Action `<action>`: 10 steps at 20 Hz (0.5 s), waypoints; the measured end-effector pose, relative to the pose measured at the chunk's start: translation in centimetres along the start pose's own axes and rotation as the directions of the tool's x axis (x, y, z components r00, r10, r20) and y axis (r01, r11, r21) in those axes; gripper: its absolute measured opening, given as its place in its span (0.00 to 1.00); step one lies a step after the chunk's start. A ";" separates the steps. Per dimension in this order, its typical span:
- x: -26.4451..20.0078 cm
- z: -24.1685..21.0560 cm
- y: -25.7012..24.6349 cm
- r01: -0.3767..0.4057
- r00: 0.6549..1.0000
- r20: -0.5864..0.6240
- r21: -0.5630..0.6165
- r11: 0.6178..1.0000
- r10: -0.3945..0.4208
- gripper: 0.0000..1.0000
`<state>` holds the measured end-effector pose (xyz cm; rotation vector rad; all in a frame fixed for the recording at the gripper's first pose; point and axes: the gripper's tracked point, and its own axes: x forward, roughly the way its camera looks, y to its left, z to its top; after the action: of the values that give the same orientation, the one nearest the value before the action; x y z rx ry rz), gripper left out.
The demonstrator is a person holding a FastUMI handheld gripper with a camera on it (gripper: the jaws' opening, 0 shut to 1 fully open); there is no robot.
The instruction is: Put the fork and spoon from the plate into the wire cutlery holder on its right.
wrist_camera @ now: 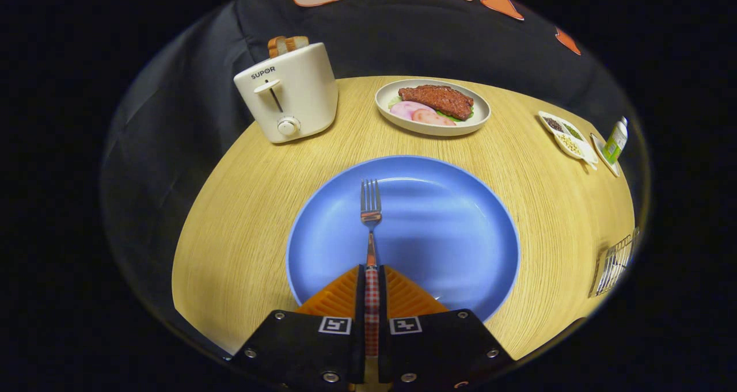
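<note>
the fork has silver tines and a red-checked handle, and it points straight ahead over the blue plate. the wire cutlery holder stands on the table well to the plate's right. beyond the plate, a white dish holds a steak and sliced vegetables, and a toaster holds toast. the claw is level over the plate's near rim, narrowed onto the fork's handle, both fingers pressing it.

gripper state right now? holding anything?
Gripper: closed on the fork, both jaws pressing its checked handle, tines pointing ahead over the blue plate.
</note>
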<state>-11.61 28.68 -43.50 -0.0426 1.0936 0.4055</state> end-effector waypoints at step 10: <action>-9.4 3.0 -6.8 0.036 0.991 0.130 0.046 0.998 -0.041 0.09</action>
<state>-10.41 20.28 -35.01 0.0015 0.9705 0.3449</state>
